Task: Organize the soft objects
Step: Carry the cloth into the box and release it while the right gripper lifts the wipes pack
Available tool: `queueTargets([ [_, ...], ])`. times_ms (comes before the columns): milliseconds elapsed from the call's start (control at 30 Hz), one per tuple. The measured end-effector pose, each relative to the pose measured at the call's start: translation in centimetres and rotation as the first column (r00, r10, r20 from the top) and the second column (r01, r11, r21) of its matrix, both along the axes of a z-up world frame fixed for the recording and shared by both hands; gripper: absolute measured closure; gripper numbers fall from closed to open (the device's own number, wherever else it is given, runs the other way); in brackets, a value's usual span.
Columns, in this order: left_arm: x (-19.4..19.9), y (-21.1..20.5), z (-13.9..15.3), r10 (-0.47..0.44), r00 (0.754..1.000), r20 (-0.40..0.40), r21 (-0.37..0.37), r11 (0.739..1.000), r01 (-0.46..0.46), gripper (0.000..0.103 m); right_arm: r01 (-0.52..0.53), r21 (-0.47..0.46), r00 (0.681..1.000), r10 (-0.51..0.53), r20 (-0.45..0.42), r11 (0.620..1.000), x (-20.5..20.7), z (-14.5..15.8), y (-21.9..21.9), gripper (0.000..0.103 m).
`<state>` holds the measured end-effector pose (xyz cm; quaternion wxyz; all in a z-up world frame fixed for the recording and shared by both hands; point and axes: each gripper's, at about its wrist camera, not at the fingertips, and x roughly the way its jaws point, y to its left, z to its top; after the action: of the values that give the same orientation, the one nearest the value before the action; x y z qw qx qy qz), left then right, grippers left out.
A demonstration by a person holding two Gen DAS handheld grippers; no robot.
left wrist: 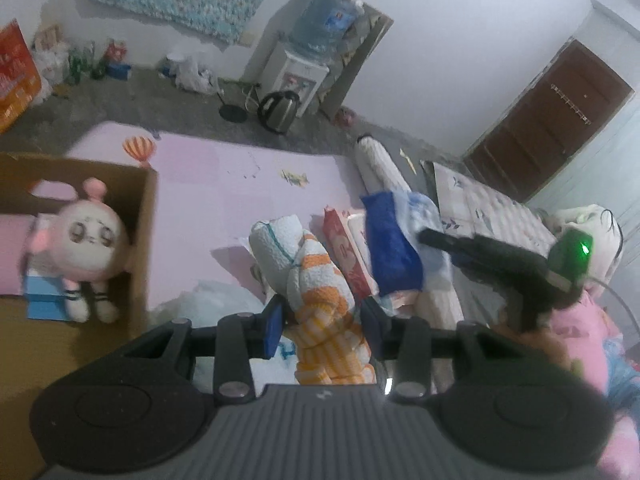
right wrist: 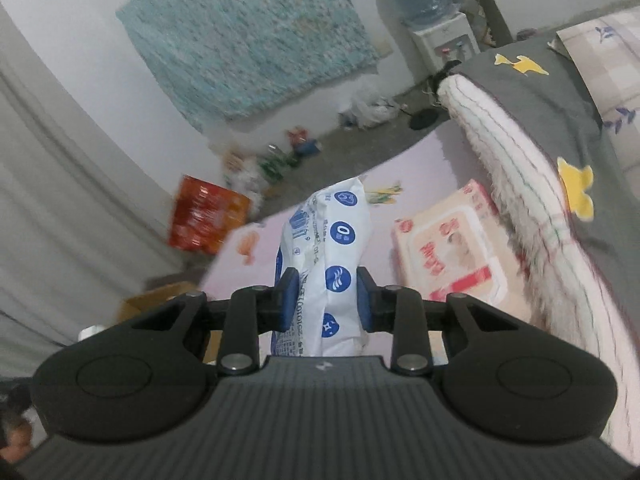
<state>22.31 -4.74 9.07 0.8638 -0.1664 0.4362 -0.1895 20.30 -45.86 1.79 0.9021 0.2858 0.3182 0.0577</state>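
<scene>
Cardboard box point(left wrist: 132, 216): sits ahead and to the left of the left gripper point(left wrist: 320, 320), on the pink mat point(left wrist: 224, 184); a plush doll point(left wrist: 86, 240) already lies inside it.

White-and-blue soft pack point(right wrist: 336, 248): clamped upright between the pads of the right gripper point(right wrist: 327, 300), its upper end free ahead of the fingertips. It looks light and squashy with slick film, so it may slip; a hold across the padded middle is judged soundest.

Orange-striped towel bundle point(left wrist: 320, 292): pinched between the left gripper's narrowed pads, knotted with a white towel point(left wrist: 276, 240) extending ahead. Soft, light and limp; loose ends will likely dangle.

Pink wipes pack point(right wrist: 452, 248): lies flat on the mat, ahead and right of the right gripper, untouched.
</scene>
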Motion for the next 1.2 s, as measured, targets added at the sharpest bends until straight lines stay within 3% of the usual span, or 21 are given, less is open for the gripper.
queueTargets([
  [233,-5.0,5.4,3.2,0.084,0.995,0.062,0.041,0.995,-0.087,0.061,-0.131,0.147,0.988,0.117,0.103,0.98,-4.3,2.2,4.7,0.081],
  [300,-6.4,7.5,3.5,0.129,0.989,0.068,0.047,0.99,-0.132,0.061,-0.182,0.169,0.979,0.163,0.12,0.969,-4.4,2.4,7.1,0.102],
  [367,-7.2,9.5,3.2,0.173,0.983,0.054,0.048,0.983,-0.176,0.061,-0.197,0.142,0.976,0.18,0.121,0.97,-4.1,2.5,9.4,0.103],
  [467,-8.3,11.9,2.2,0.229,0.973,0.042,0.061,0.971,-0.231,0.061,-0.174,0.093,0.983,0.169,0.066,0.98,-3.5,1.4,11.4,0.103],
  [633,-9.3,14.3,1.0,0.267,0.963,0.025,0.071,0.961,-0.268,0.061,-0.152,0.123,0.988,0.156,-0.021,0.981,-4.7,-0.8,11.6,0.1],
  [733,-9.8,15.3,0.5,0.275,0.961,0.033,0.061,0.959,-0.276,0.061,-0.151,0.097,0.987,0.155,-0.038,0.984,-6.9,-1.1,11.8,0.087],
  [767,-9.9,15.5,0.3,0.276,0.96,0.039,0.058,0.959,-0.278,0.061,-0.147,0.082,0.988,0.151,-0.041,0.986,-7.5,-1.4,11.8,0.074],
  [800,-9.9,15.6,0.2,0.276,0.96,0.043,0.058,0.959,-0.278,0.061,-0.15,0.065,0.987,0.153,-0.039,0.986,-8.4,-1.7,11.7,0.066],
  [867,-10.1,15.8,-0.3,0.271,0.962,0.043,0.057,0.96,-0.273,0.061,-0.159,0.025,0.986,0.16,-0.052,0.987,-9.9,-2.6,11.5,0.037],
  [933,-10.0,15.9,-0.9,0.266,0.963,0.032,0.057,0.962,-0.268,0.061,-0.162,-0.018,0.983,0.16,-0.086,0.987,-10.8,-3.9,11.7,0.025],
  [1200,-9.9,16.7,-2.9,0.272,0.962,-0.004,0.068,0.96,-0.271,0.061,-0.193,-0.038,0.967,0.183,-0.179,0.981,-8.8,-9.1,12.8,0.017],
])
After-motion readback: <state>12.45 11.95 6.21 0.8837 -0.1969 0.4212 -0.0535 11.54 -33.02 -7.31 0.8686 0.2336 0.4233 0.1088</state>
